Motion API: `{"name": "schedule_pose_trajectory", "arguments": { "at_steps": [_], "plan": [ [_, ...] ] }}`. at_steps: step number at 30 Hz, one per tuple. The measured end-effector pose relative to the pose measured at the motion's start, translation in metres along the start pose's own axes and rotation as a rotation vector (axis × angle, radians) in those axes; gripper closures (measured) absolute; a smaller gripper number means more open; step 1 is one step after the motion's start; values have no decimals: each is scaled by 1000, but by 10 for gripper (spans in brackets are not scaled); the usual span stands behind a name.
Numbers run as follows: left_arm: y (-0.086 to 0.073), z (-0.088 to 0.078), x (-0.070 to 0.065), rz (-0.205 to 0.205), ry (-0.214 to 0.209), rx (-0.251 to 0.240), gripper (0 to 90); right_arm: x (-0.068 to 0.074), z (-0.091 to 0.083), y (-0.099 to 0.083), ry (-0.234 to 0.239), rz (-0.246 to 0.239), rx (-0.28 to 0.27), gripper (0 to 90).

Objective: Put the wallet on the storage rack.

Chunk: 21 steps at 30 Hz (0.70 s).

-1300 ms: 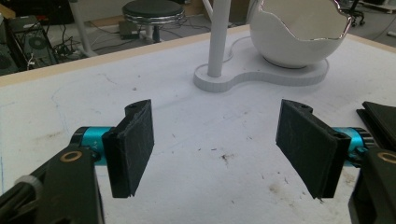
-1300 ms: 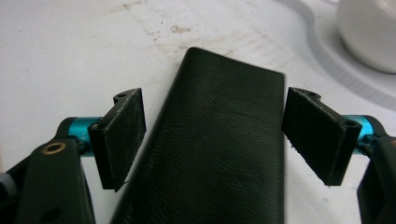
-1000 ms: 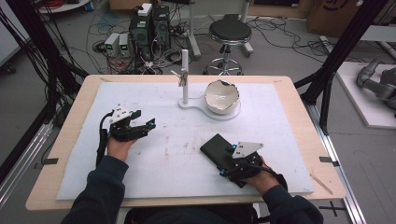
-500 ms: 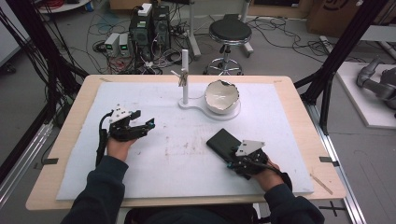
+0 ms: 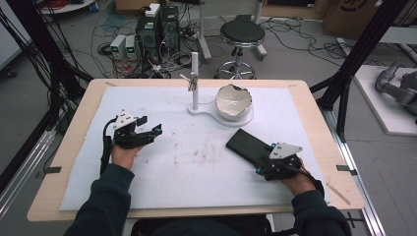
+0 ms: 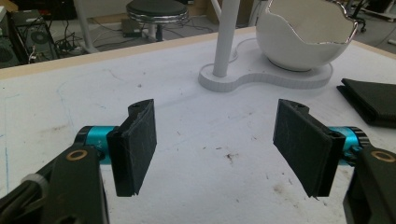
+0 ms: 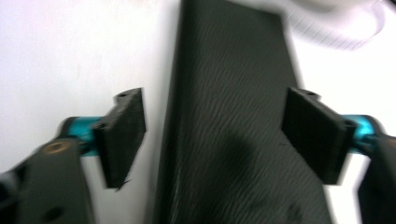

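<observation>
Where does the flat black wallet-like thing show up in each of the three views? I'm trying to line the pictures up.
High view: the black wallet lies right of centre on the white mat, just ahead of the right gripper.
Left gripper view: its end pokes in at the right edge.
Right gripper view: it runs up the middle between the open jaws.
Shared landmark: the white bowl.

Black stool (image 5: 242,34) stands on the floor beyond the table's far edge. Computer towers (image 5: 158,24) sit to its left, with two small grey boxes (image 5: 124,47) beside them amid loose cables (image 5: 105,29). Cardboard box (image 5: 355,17) at far right. Black frame posts (image 5: 39,44) flank the table.
</observation>
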<state>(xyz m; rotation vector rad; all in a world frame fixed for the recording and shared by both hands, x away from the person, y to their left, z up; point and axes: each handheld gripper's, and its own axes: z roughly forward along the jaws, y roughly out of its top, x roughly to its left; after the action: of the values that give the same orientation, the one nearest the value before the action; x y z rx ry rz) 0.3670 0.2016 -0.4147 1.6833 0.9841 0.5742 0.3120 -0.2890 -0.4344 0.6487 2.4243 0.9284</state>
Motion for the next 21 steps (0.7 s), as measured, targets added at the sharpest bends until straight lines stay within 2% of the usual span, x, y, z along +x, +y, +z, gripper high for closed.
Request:
{"name": "schedule_pose_trajectory", "arguments": {
  "at_steps": [2, 4, 5, 6, 8, 10, 14, 16, 17, 18, 21],
  "plan": [
    [0, 0, 1, -5, 1, -1, 301, 2, 4, -6, 0, -32, 62, 213],
    [0, 0, 1, -2, 1, -3, 301, 0, 7, -6, -4, -25, 71, 210],
    [0, -1, 2, -3, 1, -8, 301, -1, 8, -6, -4, -16, 71, 240],
    [0, -2, 2, -4, 2, -13, 289, -3, 7, -6, -13, 10, 72, 312],
    [1, -3, 4, -3, 2, -26, 227, -3, 6, -6, -4, 14, 70, 399],
    [1, -4, 6, -7, 10, -25, 208, 0, 3, -3, -3, -26, 67, 522],
    [0, -6, 11, -19, 20, -17, 208, 6, 1, 2, -35, -75, 72, 670],
    [0, -6, 11, -24, 21, -16, 208, 7, 2, 3, -46, -87, 73, 694],
    [-1, -6, 12, -24, 20, -14, 208, 10, 1, 7, -82, -135, 89, 759],
    [-1, -5, 12, -25, 17, -11, 208, 11, 0, 8, -98, -154, 86, 774],
    [-1, -5, 12, -24, 12, -8, 208, 12, -5, 12, -140, -150, 58, 809]
  ]
}}
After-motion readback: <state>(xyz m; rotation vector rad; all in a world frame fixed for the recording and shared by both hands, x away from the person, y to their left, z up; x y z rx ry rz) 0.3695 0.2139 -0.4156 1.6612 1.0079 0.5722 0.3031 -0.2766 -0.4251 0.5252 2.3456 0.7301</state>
